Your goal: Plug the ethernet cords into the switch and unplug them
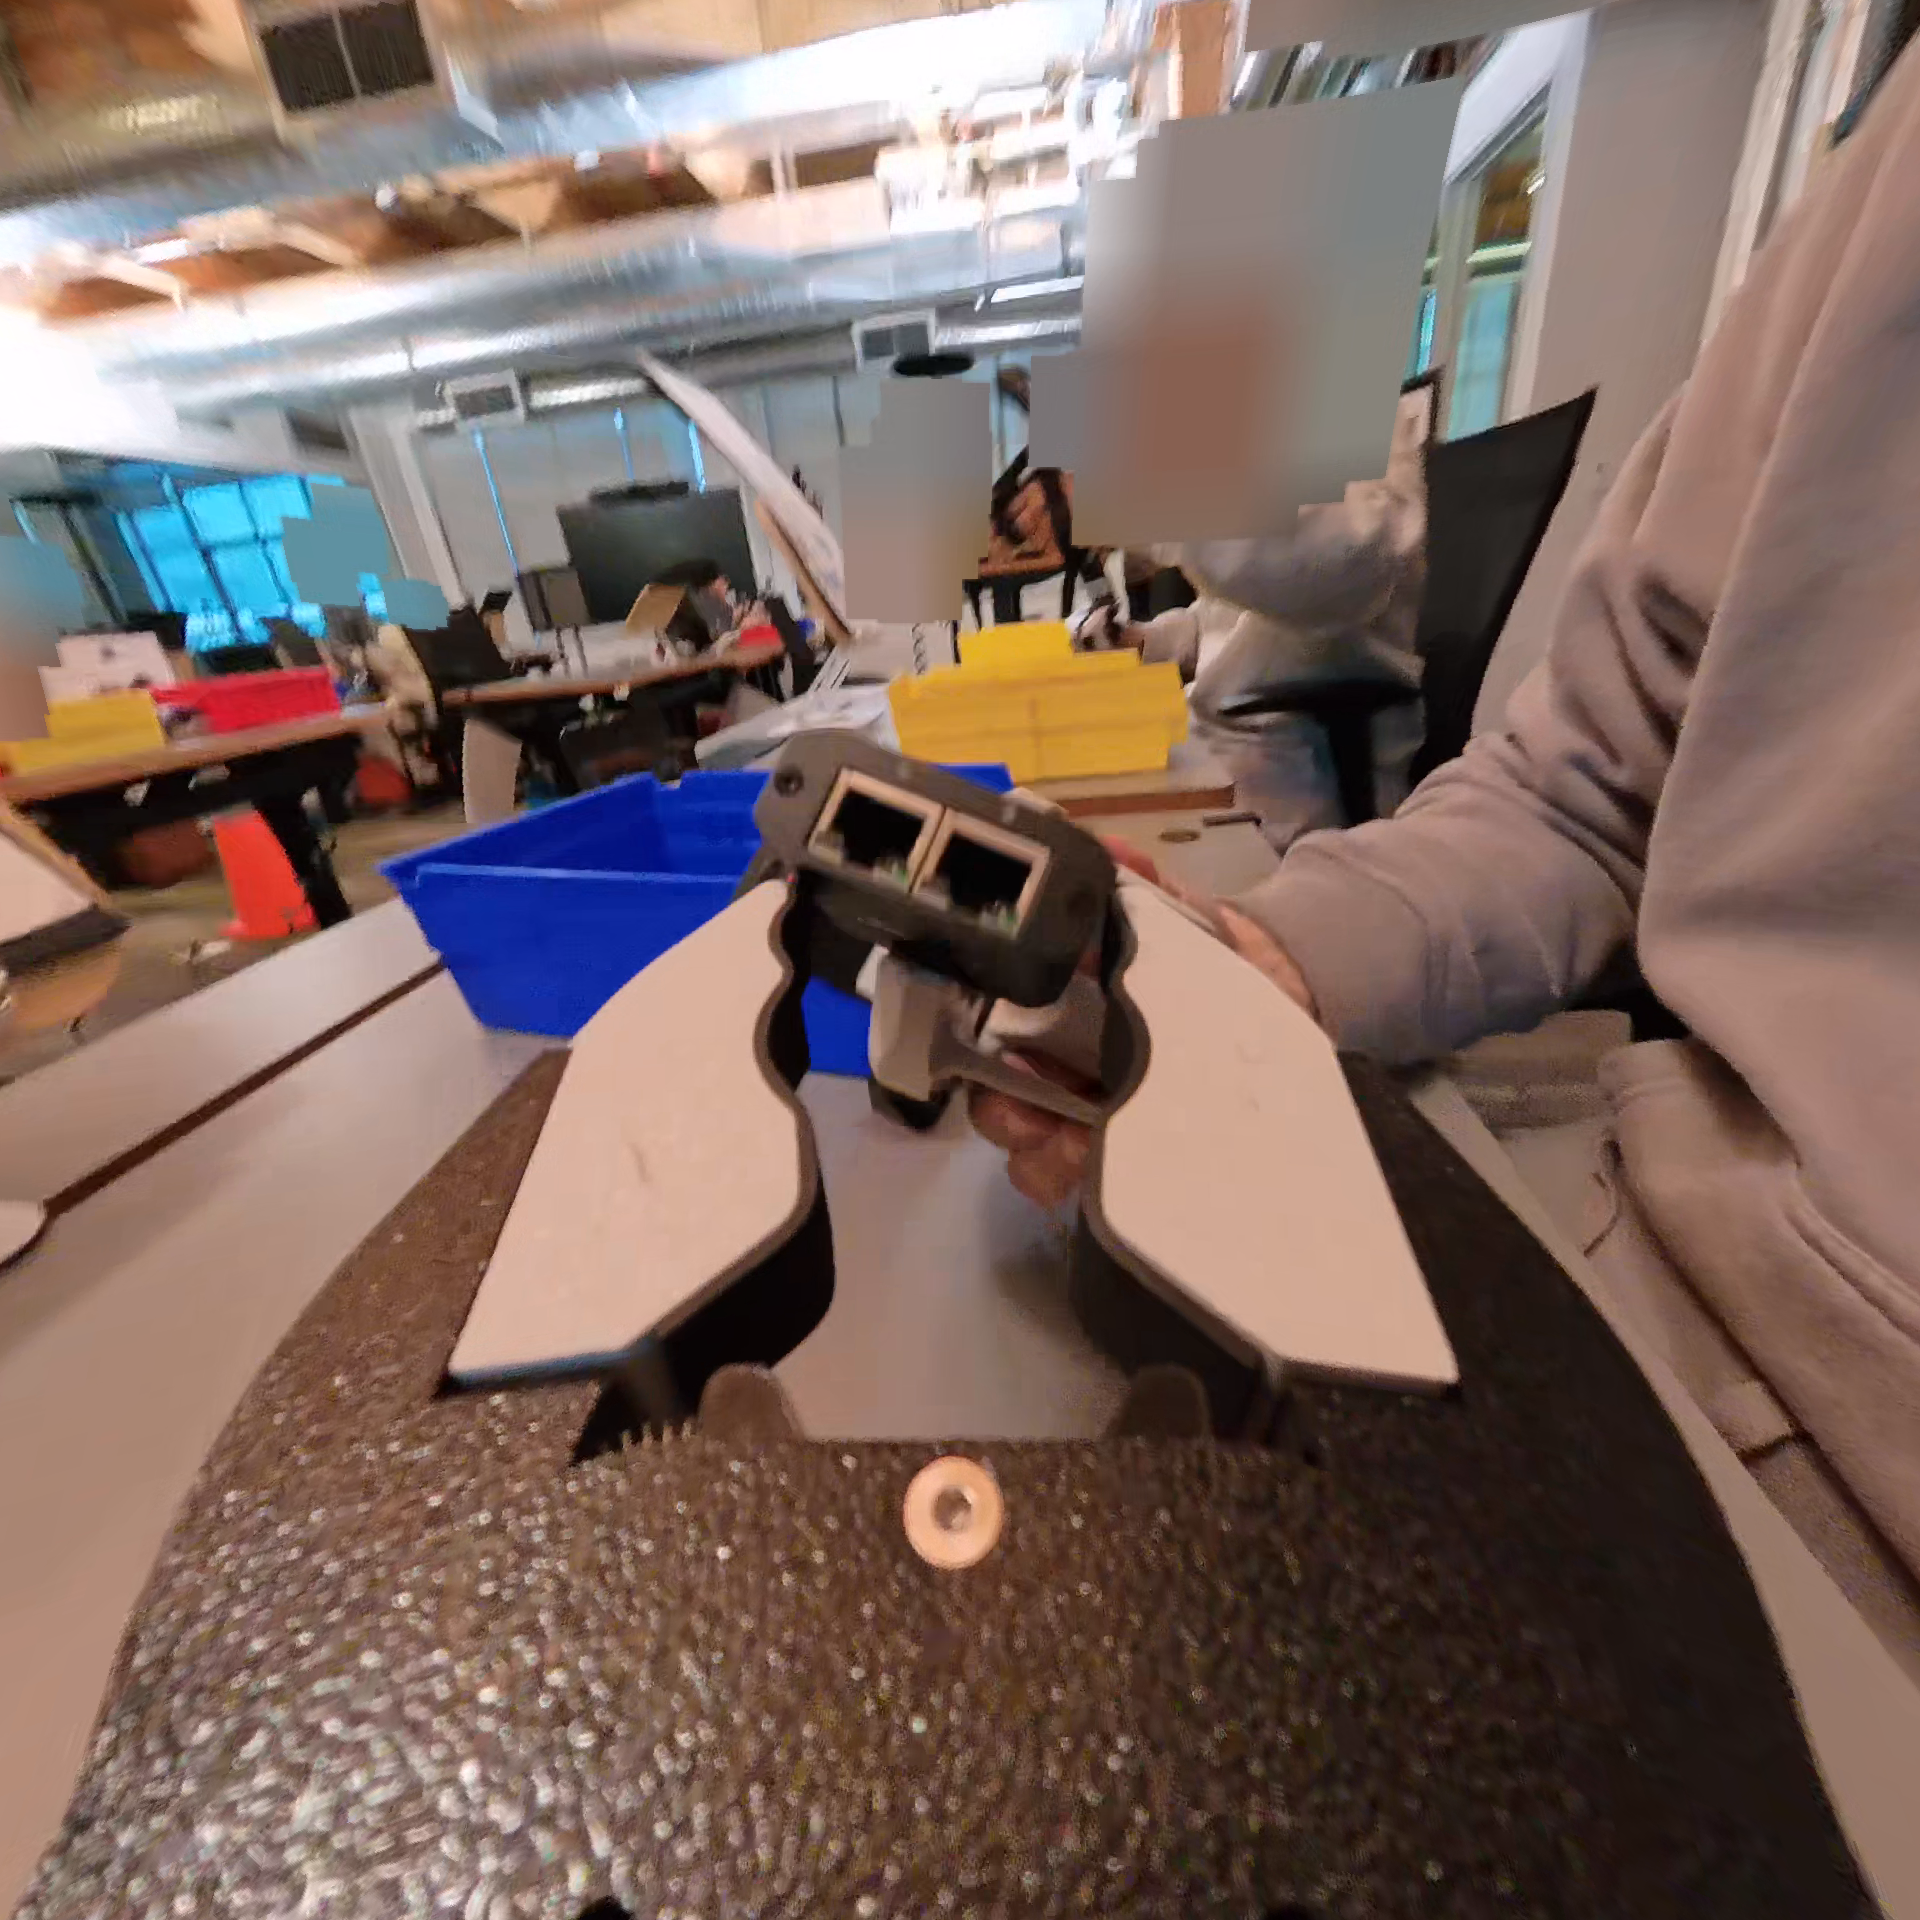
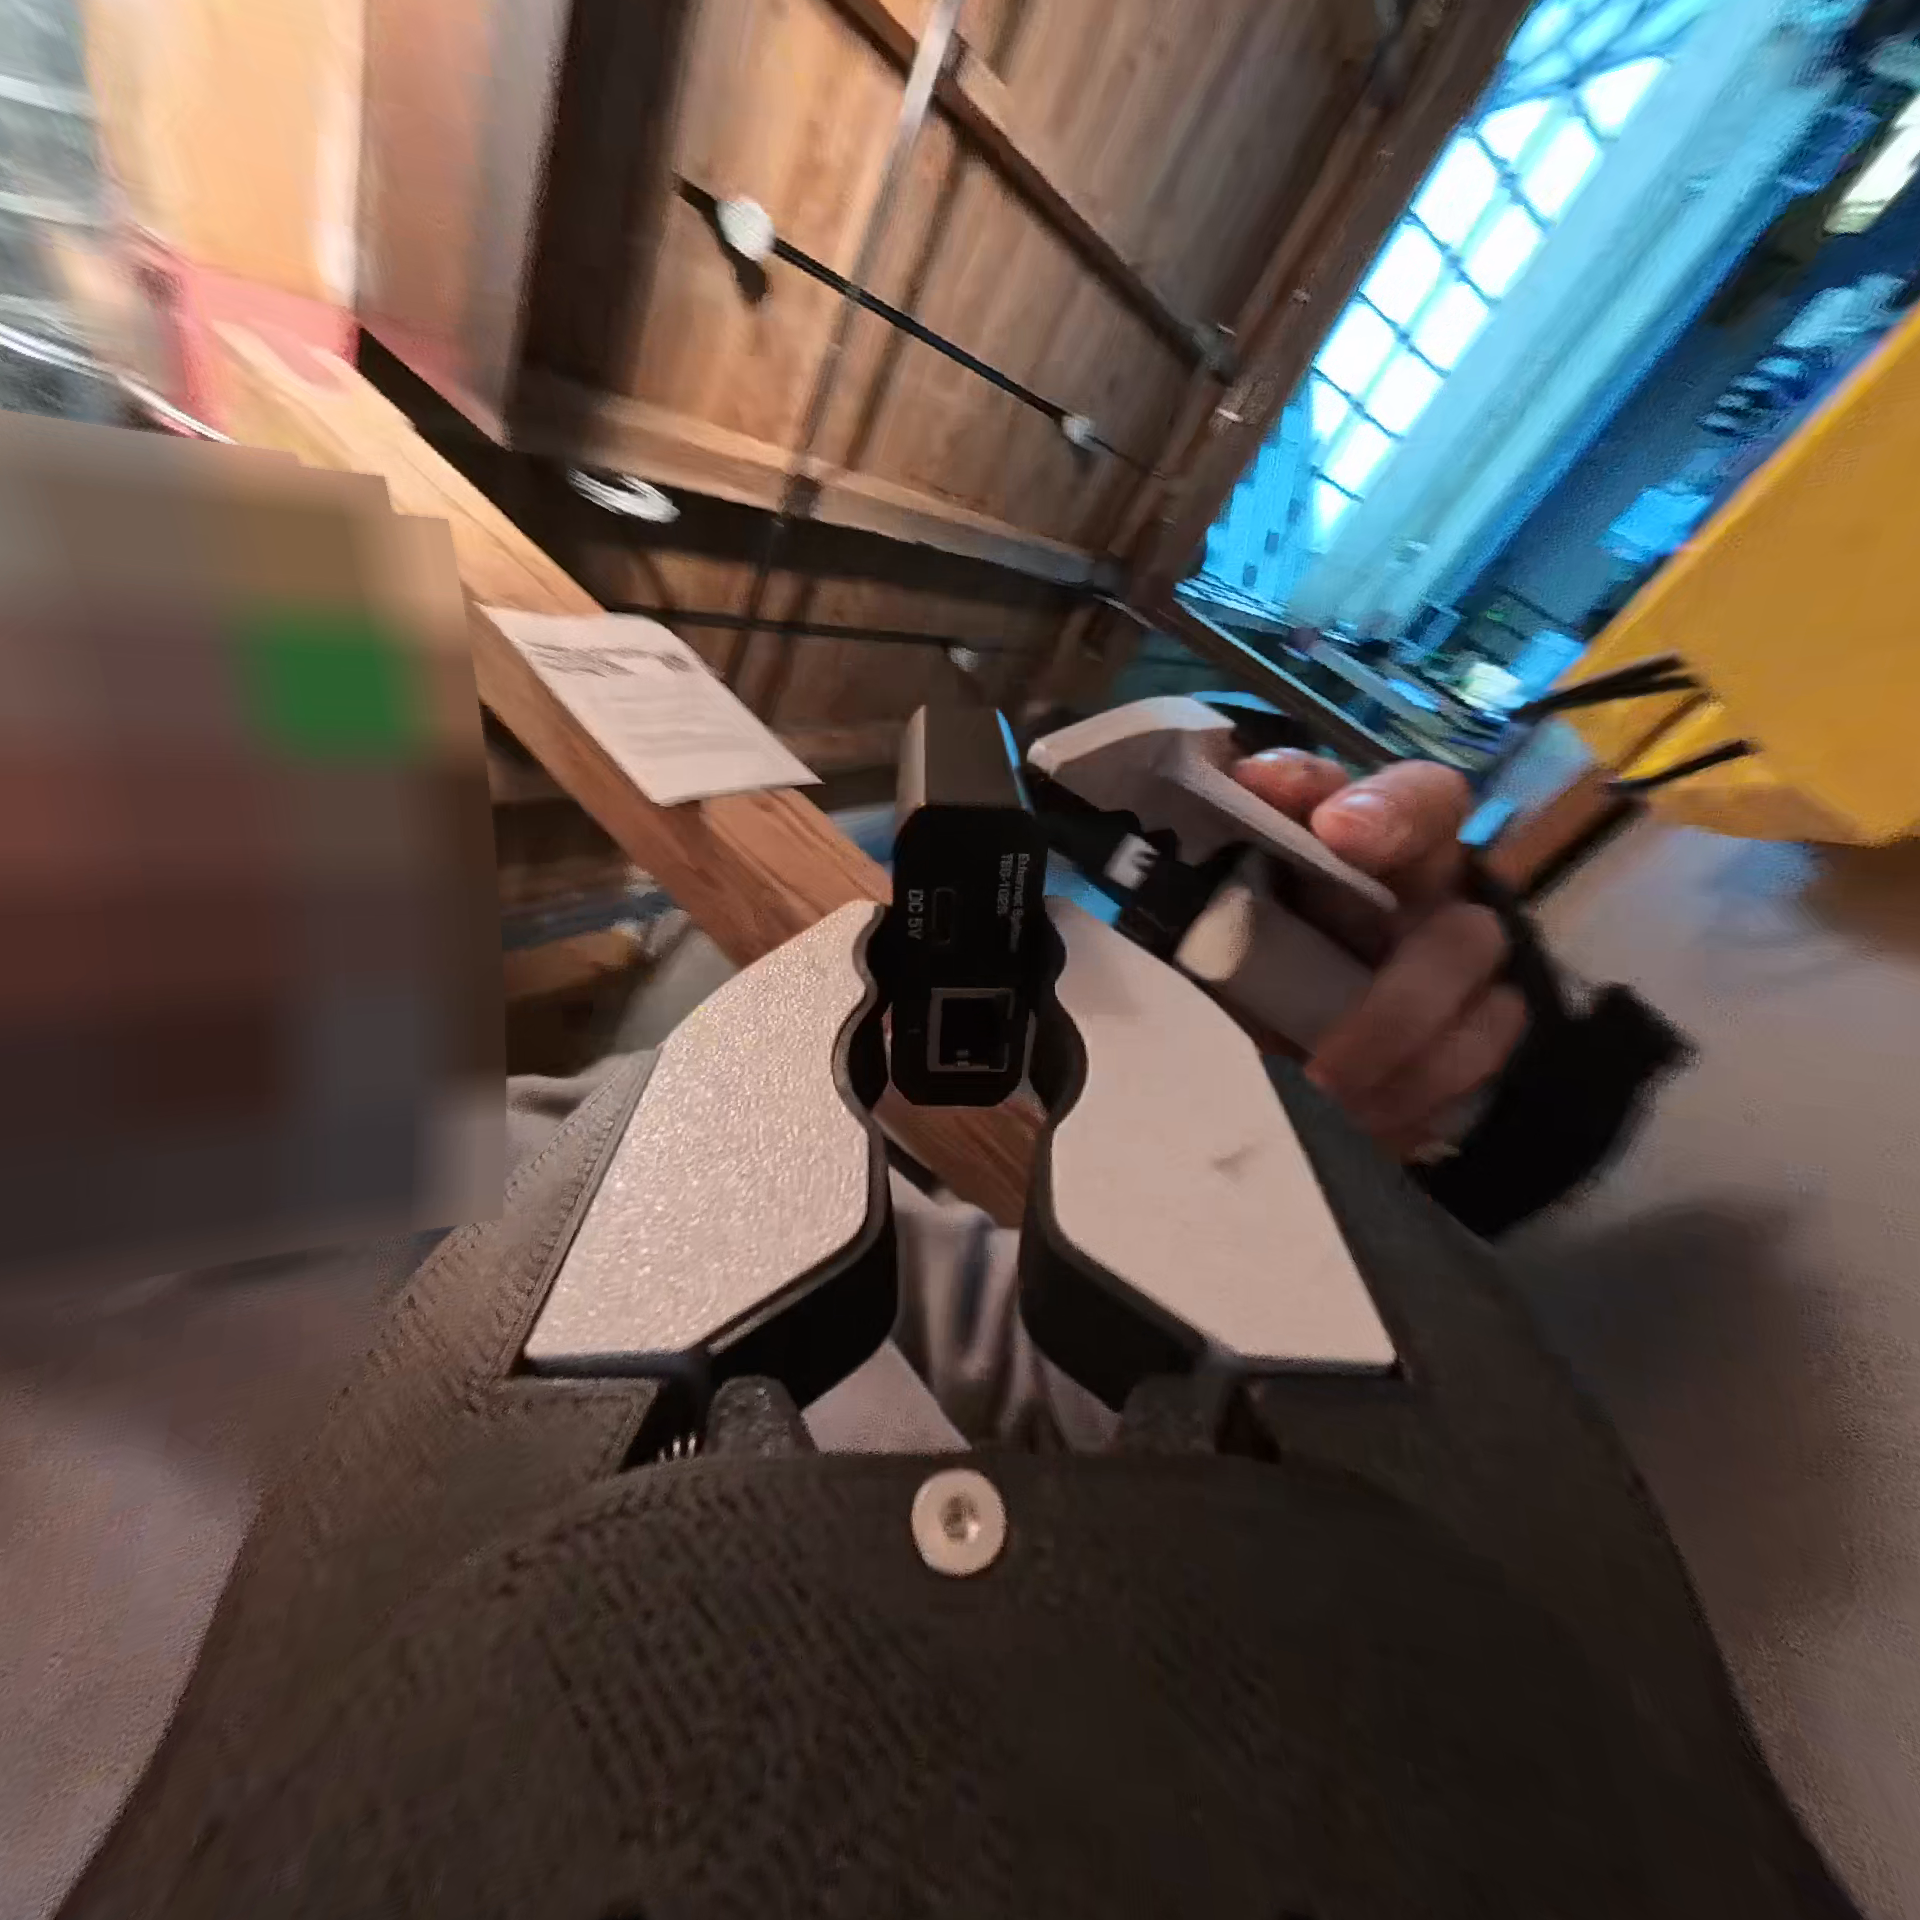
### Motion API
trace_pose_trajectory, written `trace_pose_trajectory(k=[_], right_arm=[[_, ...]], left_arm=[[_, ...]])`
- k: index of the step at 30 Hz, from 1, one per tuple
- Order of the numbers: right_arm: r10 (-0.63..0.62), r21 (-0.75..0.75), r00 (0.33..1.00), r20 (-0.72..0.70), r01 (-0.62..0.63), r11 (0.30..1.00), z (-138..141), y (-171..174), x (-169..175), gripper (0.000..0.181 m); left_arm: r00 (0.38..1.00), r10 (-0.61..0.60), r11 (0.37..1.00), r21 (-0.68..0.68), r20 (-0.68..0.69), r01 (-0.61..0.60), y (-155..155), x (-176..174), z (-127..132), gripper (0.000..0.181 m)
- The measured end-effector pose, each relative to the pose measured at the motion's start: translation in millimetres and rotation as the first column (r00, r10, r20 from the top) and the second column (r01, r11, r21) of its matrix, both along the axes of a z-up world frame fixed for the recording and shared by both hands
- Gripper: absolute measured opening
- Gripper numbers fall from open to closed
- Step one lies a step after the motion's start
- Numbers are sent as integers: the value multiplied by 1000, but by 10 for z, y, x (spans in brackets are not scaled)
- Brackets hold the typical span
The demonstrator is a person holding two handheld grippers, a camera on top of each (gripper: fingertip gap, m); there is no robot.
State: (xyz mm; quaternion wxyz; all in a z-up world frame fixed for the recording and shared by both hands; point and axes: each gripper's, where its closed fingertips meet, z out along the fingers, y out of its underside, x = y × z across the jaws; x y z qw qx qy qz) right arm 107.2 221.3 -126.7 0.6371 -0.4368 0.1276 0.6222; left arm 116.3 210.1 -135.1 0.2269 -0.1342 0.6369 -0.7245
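Both tools clamp the small black switch at once: the left tool [image 1: 940, 935] grips the end with two empty ports, the right tool [image 2: 961, 1023] the single-port end, holding the switch [image 1: 930, 883] above the tabletop [image 1: 260, 1091]. No cord shows. Opposed pulls could twist it loose.

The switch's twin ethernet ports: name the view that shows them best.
Left wrist view: the switch turns both empty ports to this camera, between its hand-held gripper's fingers. Right wrist view shows only the switch's opposite end, with one port.
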Motion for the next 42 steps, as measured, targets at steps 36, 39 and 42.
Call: trace_pose_trajectory(k=[36,39,42], right_arm=[[-234,364,-371,899,334,869,-493,-127,142,113],[-222,371,-405,887,338,865,-555,-81,135,114],[-207,388,-436,876,382,839,-577,-25,202,109]], left_arm=[[449,-301,953,-288,-841,100,-67,-32,-534,23],[457,-251,966,-253,-853,59,-109,25,-560,23],[458,-253,958,-285,-852,0,-111,98,-532,23]])
